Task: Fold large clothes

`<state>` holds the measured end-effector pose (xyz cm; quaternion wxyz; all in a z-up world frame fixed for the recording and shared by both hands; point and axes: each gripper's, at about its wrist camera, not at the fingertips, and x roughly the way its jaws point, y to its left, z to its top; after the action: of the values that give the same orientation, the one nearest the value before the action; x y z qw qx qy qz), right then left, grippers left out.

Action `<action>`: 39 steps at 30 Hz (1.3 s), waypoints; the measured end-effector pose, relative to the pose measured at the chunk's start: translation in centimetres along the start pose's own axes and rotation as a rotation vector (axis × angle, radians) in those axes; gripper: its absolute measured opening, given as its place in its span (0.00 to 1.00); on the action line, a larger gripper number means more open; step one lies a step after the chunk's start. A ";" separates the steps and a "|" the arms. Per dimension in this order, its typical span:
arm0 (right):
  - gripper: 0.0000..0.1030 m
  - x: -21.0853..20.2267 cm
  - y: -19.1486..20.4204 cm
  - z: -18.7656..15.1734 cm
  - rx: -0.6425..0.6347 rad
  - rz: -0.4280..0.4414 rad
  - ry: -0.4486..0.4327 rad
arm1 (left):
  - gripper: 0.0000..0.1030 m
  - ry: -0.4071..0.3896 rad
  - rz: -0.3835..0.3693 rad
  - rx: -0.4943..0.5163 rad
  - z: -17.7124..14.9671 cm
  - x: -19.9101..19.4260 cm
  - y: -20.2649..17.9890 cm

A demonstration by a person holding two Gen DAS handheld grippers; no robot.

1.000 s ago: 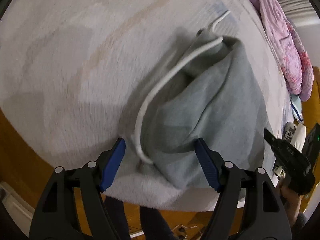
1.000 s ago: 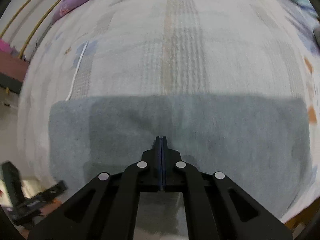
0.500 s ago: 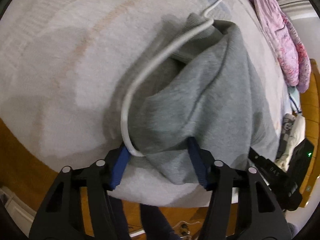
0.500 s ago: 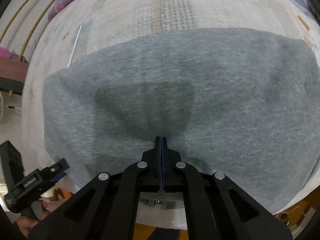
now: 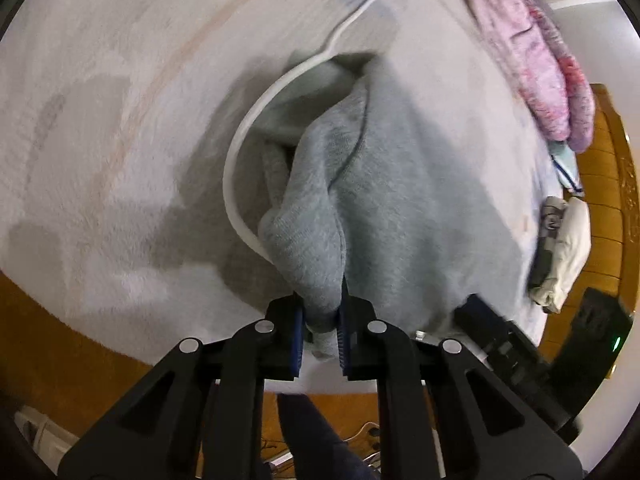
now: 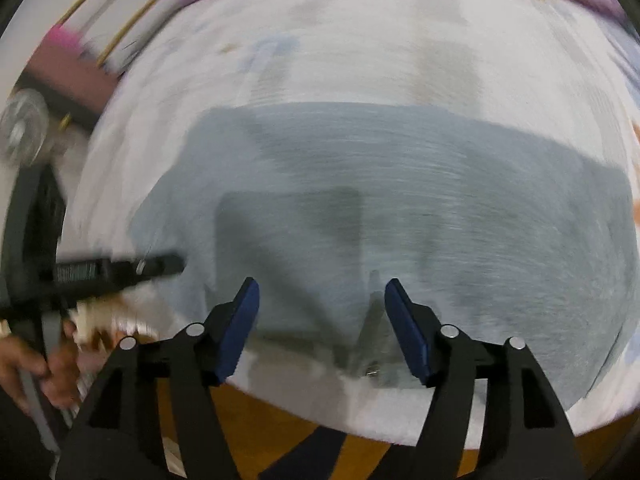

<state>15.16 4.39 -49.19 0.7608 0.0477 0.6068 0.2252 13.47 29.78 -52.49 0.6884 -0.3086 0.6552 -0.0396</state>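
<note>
Left gripper point(image 5: 320, 330) closing on a bunched fold of the grey sweatshirt point(image 5: 400, 208), blue pads pinching the fabric right at the tips, so gripping cloth already. White drawcord point(image 5: 236, 148) looping out just up and to the left of the jaws, trailing off across the pale blanket point(image 5: 100, 100) beyond. Rest of the garment spreading away ahead and to the right of the pinch, rumpled near the hood end. Further out to the right, a pink quilt point(image 5: 532, 60) and a small pile of other clothes point(image 5: 560, 248) by the wooden edge.

Right gripper point(image 6: 322, 320) opening, jaws apart with nothing between the pads (very blurry view, mind). Sweatshirt point(image 6: 400, 200) lying flat just ahead of those fingers, looking like a tidy rectangle with a straight far edge. Off to its left, the other gripper point(image 6: 116, 270) and a hand point(image 6: 36, 368) working at the garment's end.

Progress guess: body seemingly folded over once and lying neat, hood end not yet tucked. Probably left: bringing that pinched end over, then maybe another fold and a smoothing pass.
</note>
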 end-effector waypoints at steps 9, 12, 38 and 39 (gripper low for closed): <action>0.71 2.4 7.4 -0.4 -0.193 0.075 -0.052 | 0.12 -0.002 -0.074 -0.017 1.0 -2.5 -1.8; 0.71 3.7 8.6 0.4 -0.210 0.050 -0.074 | 0.12 -0.001 -0.091 -0.014 0.8 -2.9 -2.5; 0.78 6.0 8.2 -2.8 -0.232 0.027 0.048 | 0.13 0.053 0.047 -0.175 -0.7 3.8 6.0; 0.78 6.1 8.3 -2.7 -0.233 0.034 0.048 | 0.12 0.046 0.058 -0.155 -0.6 3.4 5.5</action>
<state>11.23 13.75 -52.52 0.7425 -0.0362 0.5937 0.3082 11.41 32.44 -58.11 0.6479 -0.3409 0.6807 0.0239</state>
